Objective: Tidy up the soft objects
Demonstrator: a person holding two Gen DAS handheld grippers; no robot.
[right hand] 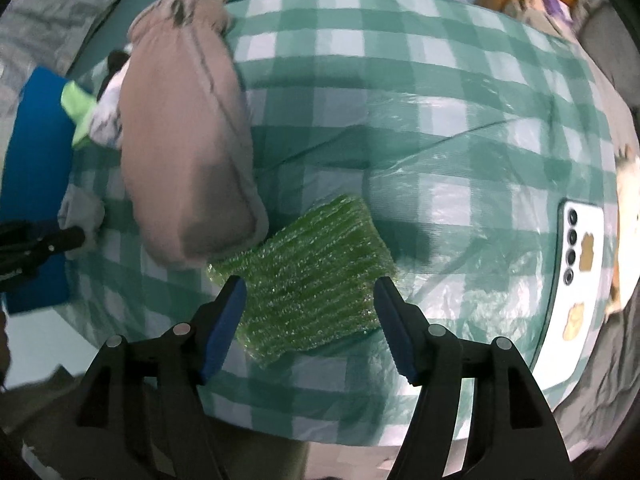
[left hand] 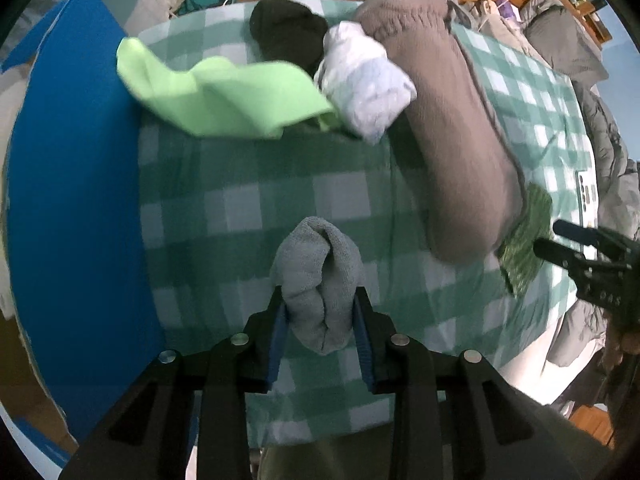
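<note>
1. Grey terry cloth, a small bunched towel [left hand: 318, 284], sits pinched between the jaws of the left gripper [left hand: 320, 320], which are clamped on its lower half above the green-checked cover of the surface [left hand: 280, 192].
2. It looks light, limp and easily crushed; I judge the grip at its bunched middle sound, since a hold on a loose edge would let it unfurl and drag.
3. The right gripper [right hand: 310, 304] hangs over a glittery green scrubbing cloth [right hand: 308, 272] with its jaws wide apart, touching nothing; the cloth lies flat on the checked cover, one corner tucked against a long taupe pillow [right hand: 188, 152].
4. That cloth seems thin and floppy with a coarse weave, so a pinch at one edge, gathering a fold, should serve better than a flat press.
5. Other soft items lie further back beside a blue board [left hand: 80, 200]: a lime cloth [left hand: 224, 96], a white bundle [left hand: 368, 84] and a dark one [left hand: 288, 36].
</note>
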